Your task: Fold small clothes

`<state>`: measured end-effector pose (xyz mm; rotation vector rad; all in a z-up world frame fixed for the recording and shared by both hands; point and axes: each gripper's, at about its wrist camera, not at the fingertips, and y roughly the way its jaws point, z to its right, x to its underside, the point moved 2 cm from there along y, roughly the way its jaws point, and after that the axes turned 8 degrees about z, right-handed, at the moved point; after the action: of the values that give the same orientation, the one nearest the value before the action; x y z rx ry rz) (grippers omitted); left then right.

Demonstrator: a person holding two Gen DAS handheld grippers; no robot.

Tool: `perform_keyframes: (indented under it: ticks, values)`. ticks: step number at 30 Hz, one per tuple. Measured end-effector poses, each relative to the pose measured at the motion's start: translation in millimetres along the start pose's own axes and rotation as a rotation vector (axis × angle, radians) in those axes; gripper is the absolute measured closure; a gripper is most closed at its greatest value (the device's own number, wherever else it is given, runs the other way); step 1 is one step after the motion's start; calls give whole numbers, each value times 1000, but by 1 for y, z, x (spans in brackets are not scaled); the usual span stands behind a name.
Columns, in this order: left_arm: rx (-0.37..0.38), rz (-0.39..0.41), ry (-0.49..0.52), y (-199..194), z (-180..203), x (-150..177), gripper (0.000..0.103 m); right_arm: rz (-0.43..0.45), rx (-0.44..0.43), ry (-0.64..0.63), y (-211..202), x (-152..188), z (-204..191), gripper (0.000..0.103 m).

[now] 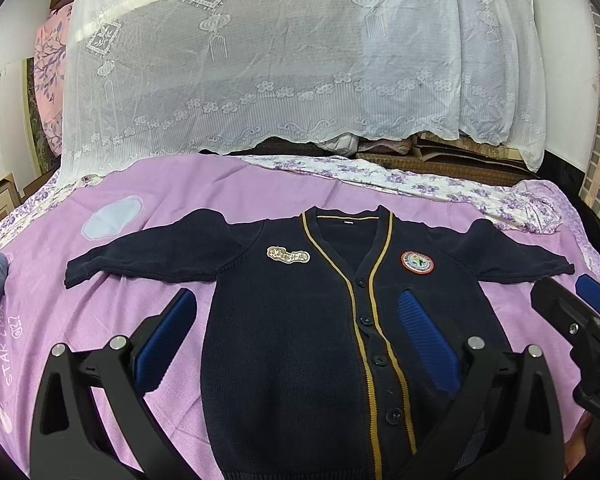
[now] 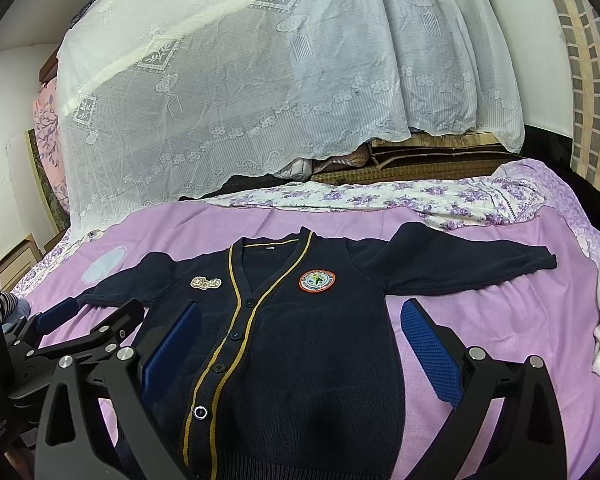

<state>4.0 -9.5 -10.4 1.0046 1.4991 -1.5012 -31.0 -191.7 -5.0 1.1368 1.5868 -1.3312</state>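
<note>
Navy knit cardigan (image 1: 292,320) lies flat, front up, on a lilac bedsheet (image 1: 60,312), both sleeves spread sideways. The left gripper (image 1: 296,344) and right gripper (image 2: 300,348) hover low over its body, each with jaws wide apart, holding nothing. One cardigan, buttoned, gold-trimmed, two chest badges.

A navy buttoned cardigan (image 1: 300,320) with gold trim lies flat, face-up, sleeves spread wide.
</note>
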Motion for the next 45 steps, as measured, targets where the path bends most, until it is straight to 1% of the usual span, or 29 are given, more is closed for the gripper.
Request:
perform_keyframes:
  ticks: [40,45]
  values:
    - [0,-4,1,1,-1,-1,4,-8,4,6,5,4,3,3]
    - [0,-26,-14,8,-5,7,4,-2,13,28,8,8,8,3]
